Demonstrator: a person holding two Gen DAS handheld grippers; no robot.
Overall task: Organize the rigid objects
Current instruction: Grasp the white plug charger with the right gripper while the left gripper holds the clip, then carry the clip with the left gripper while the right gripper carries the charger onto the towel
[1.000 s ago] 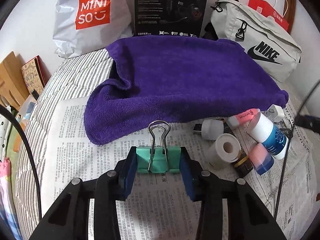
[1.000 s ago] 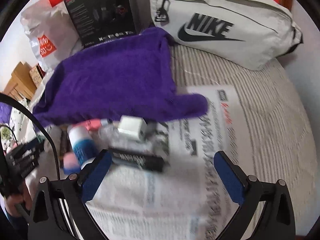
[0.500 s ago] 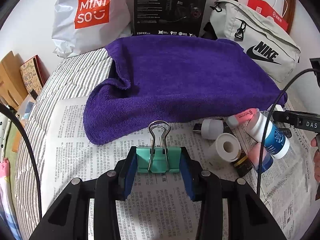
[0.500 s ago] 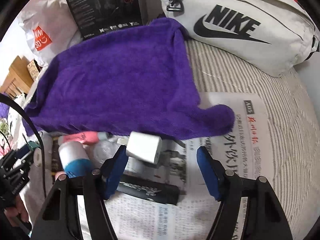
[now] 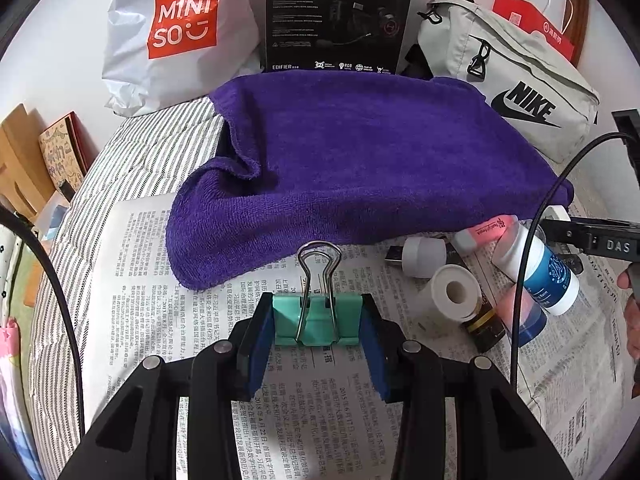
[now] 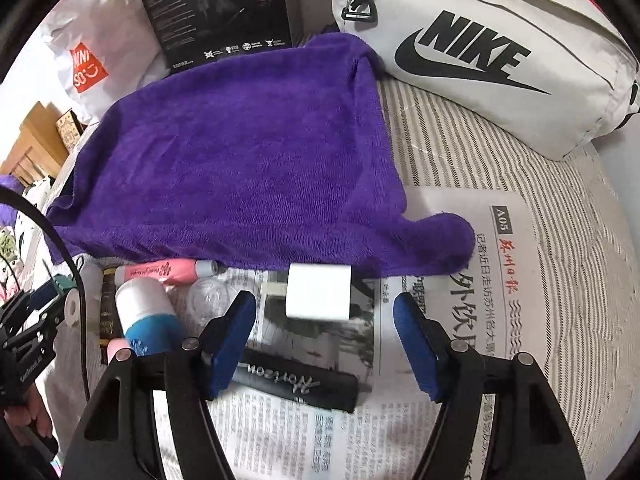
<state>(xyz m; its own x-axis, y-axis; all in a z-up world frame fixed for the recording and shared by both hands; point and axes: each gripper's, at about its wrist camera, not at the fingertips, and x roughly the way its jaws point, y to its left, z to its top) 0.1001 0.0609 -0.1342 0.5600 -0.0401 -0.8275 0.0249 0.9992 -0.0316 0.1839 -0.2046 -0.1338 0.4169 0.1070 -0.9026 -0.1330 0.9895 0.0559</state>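
Two blue-padded grippers show: the left gripper (image 5: 318, 332), low centre of its view, is clamped on a mint-green metal binder clip (image 5: 317, 320) above bare newspaper (image 5: 160, 280). The right gripper (image 6: 324, 332) stands apart around open print, a white square charger block (image 6: 319, 297) just ahead between its pads, touching neither. The purple terry towel (image 6: 240, 168) edge lies just beyond the block
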